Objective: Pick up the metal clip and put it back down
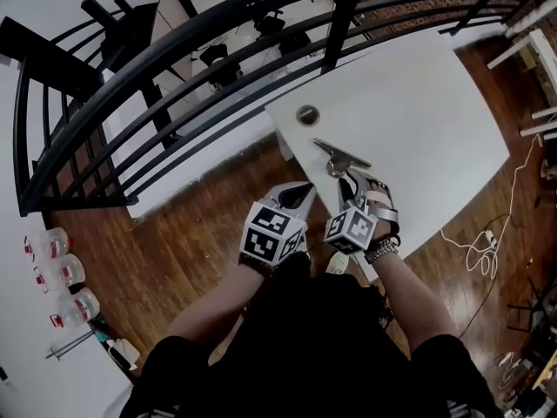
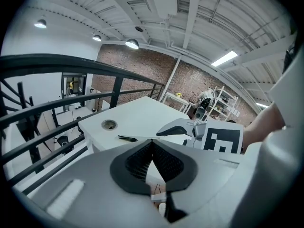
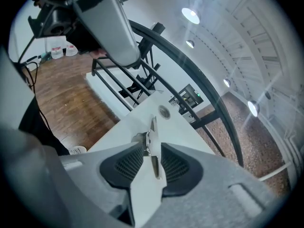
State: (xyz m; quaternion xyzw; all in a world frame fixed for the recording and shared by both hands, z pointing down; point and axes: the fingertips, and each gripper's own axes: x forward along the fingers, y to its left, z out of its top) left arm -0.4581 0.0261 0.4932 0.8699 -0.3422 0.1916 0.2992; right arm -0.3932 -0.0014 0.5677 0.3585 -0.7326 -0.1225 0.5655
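Note:
The metal clip [image 1: 341, 155] lies on the white table [image 1: 435, 120] near its front left edge, just beyond my right gripper [image 1: 350, 179]. In the right gripper view the clip [image 3: 153, 152] sits between the two dark pads [image 3: 129, 163] with a gap on each side; this gripper is open and pointing down at the table. My left gripper [image 1: 298, 197] hovers beside the table edge over the wood floor, to the left of the right one. In its own view, the left gripper [image 2: 152, 144] has its tips meeting with nothing between them. The clip [image 2: 127, 138] shows beyond them.
A round cable hole [image 1: 307, 115] sits in the table just past the clip. A black railing [image 1: 200, 50] curves around the table's far and left sides. Plastic bottles [image 1: 54, 273] stand on the floor at left. A white cable [image 1: 477, 246] lies on the floor at right.

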